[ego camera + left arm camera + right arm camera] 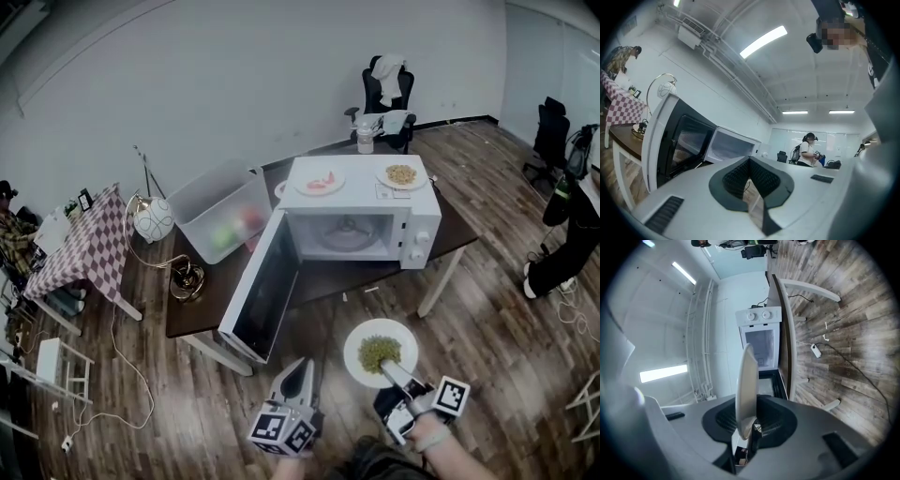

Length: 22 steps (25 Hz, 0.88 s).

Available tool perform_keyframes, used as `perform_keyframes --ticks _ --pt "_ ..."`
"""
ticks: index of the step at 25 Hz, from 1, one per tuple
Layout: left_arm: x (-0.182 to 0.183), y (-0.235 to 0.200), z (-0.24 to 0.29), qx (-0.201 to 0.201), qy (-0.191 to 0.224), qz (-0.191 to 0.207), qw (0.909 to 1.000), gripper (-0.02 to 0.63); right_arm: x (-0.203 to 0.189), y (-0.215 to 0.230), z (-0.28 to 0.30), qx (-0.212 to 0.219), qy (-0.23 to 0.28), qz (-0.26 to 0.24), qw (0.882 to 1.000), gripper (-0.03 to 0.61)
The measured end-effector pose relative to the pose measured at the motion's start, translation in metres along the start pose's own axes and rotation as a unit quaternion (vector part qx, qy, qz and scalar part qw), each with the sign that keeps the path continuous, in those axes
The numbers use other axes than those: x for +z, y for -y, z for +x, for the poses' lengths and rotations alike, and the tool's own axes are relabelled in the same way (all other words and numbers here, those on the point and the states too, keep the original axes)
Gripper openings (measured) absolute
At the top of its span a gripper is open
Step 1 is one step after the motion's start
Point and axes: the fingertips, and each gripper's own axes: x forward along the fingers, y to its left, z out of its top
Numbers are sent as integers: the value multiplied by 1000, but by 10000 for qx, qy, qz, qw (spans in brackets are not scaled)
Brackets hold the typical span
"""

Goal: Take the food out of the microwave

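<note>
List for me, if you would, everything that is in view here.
Microwave: one, white, on the dark table, door open.
Dark table: one, brown, middle of the room.
Green-food plate: one, white, out in front of the microwave, above the floor.
Pink-food plate: one, white, on top of the microwave, left.
Yellow-food plate: one, white, on top of the microwave, right.
Bin: one, clear, on the dark table beside the door.
Checked table: one, red and white, far left.
Office chairs: two, black, at the back.
Bystander: one, dark clothes, right edge.
Left tongs: one, grey, bottom centre, shut and empty.
Right tongs: one, grey, bottom right, shut on the green-food plate's rim.
</note>
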Motion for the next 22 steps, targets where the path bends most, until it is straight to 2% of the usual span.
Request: perform_keyframes --ticks 7,22 --pt "-17 10 -33 -24 -111 -113 9999 11 -25 4 -30 20 79 9 10000 72" --pt "-14 37 -73 -315 5 -80 9995 11 -59 2 -80 -114 226 -98 9996 71"
